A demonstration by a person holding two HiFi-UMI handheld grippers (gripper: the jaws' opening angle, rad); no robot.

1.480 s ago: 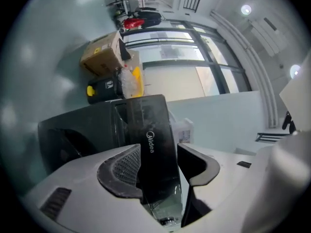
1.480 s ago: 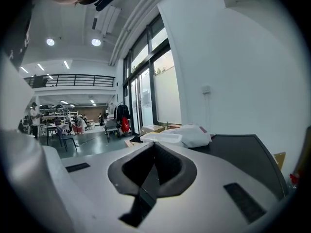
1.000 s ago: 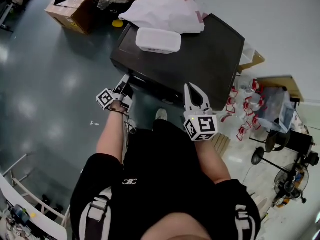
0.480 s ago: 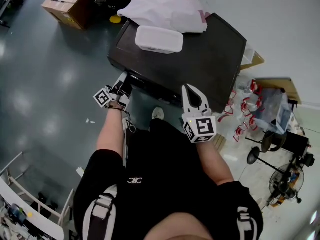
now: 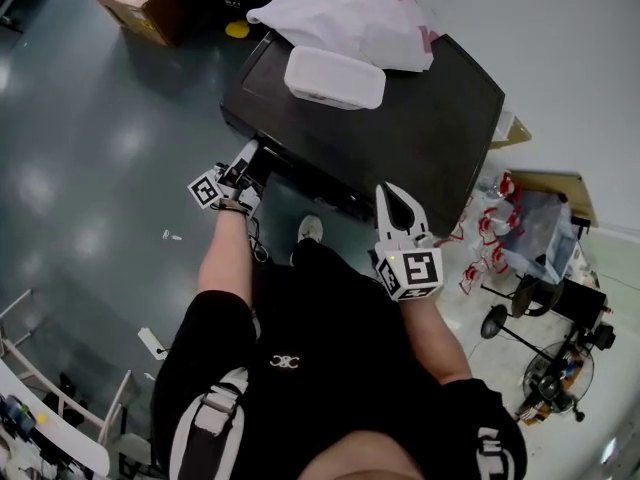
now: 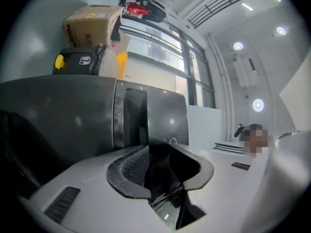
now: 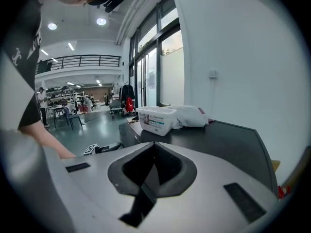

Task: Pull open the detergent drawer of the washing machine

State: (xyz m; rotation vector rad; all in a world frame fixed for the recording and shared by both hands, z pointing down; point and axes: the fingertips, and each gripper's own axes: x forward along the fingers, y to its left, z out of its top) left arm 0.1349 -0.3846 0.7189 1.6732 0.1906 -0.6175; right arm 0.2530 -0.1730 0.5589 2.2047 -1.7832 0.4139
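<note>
The black washing machine (image 5: 400, 118) is seen from above. My left gripper (image 5: 248, 166) sits at its front left top corner, tilted upward against the detergent drawer front (image 6: 165, 115). In the left gripper view its jaws (image 6: 160, 147) have just been closing, and the drawer's dark edge fills the gap between the pads. My right gripper (image 5: 396, 200) hangs shut and empty in front of the machine's right half, touching nothing. From its own view (image 7: 154, 144) it looks across the machine's top (image 7: 218, 135).
A white lidded box (image 5: 335, 76) and a white bag (image 5: 350, 18) lie on the machine's top. A cardboard box (image 5: 150, 3) stands on the floor at the far left. Plastic bins and red-white packs (image 5: 500, 218) crowd the right side. My shoe (image 5: 310, 230) is before the machine.
The left gripper has stayed at the machine's front corner and tipped upward. The right gripper has sunk a little in front of the machine.
</note>
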